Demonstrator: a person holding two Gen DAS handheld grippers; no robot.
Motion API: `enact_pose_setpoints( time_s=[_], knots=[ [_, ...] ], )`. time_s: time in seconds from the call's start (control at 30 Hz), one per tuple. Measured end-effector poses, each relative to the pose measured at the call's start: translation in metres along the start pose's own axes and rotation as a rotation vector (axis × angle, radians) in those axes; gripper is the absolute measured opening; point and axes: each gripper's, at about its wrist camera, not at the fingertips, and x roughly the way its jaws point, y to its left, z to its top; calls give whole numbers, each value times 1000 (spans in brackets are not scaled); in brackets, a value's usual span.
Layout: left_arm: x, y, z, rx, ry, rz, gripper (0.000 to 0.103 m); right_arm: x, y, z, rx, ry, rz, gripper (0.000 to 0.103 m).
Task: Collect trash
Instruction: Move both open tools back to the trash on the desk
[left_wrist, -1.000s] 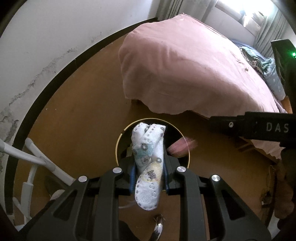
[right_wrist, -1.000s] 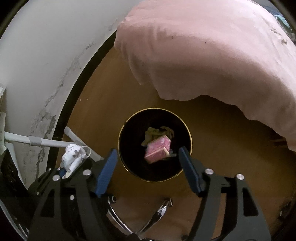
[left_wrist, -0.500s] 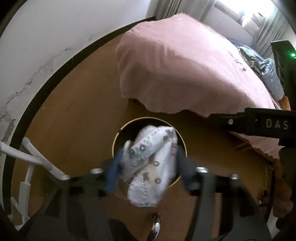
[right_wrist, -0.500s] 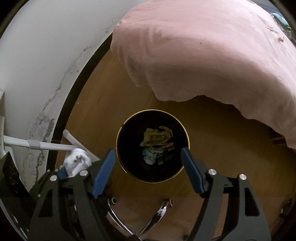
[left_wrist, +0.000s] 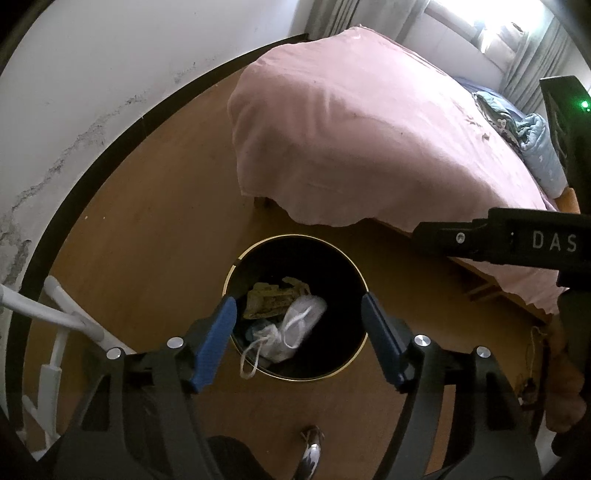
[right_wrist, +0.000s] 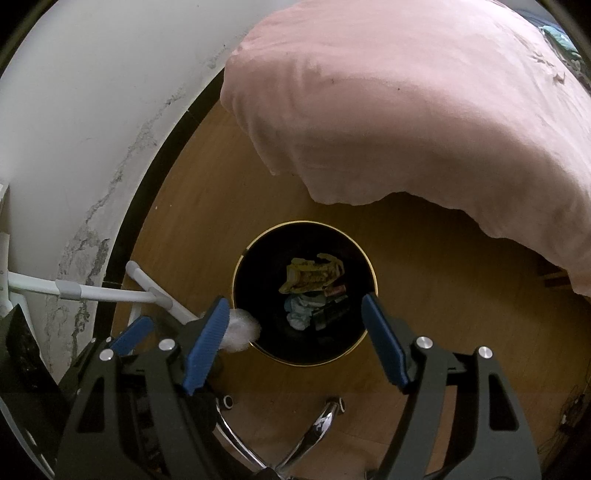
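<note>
ok, left tool (left_wrist: 298, 319) wide open, empty. right tool (right_wrist: 295, 317) wide open, empty too. white cloth wad (left_wrist: 291, 334) in the black bin (left_wrist: 347, 266) on the floor (left_wrist: 155, 236), near the bed (left_wrist: 369, 129).

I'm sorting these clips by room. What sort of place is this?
Most likely a bedroom: a bed under a pink cover, curtains at a bright window, and a small round trash bin on the wooden floor.
</note>
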Motion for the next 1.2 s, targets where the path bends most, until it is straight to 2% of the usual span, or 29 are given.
enact_pose_setpoints(
  time_s=[0.2,0.3,0.33,0.4,0.5,0.53,0.6,0.7,0.8,0.9,1.03,1.1,1.2],
  knots=[
    [0,0,0,-1,0,0,71,-2,1,-3,1,-5,-1,72],
    [-4,-2,0,0,-9,27,72,-8,0,-3,1,-27,-9,72],
    [-13,-6,2,14,-26,70,72,-15,-1,-1,-2,-60,-33,72],
    [-32,-13,1,43,-54,75,78,-35,-1,1,1,-142,-75,73],
    [-88,-28,-1,117,-143,68,91,-73,7,-1,-18,-279,-111,82],
    [-120,-30,-3,144,-191,76,92,-83,14,-4,-34,-306,-114,83],
    [-160,-27,-7,157,-241,83,94,-103,34,-9,-81,-338,-85,83],
    [-233,0,-19,126,-306,128,95,-131,89,-23,-204,-359,45,83],
    [-306,57,-48,38,-365,252,95,-153,170,-53,-400,-341,190,83],
    [-353,111,-82,-57,-380,376,95,-164,246,-80,-579,-307,314,83],
    [-419,197,-159,-266,-361,618,95,-169,365,-135,-848,-209,488,83],
    [-439,222,-190,-349,-353,677,95,-165,423,-168,-984,-130,555,83],
    [-471,263,-250,-534,-360,711,95,-158,489,-215,-1121,-69,568,83]
  ],
)
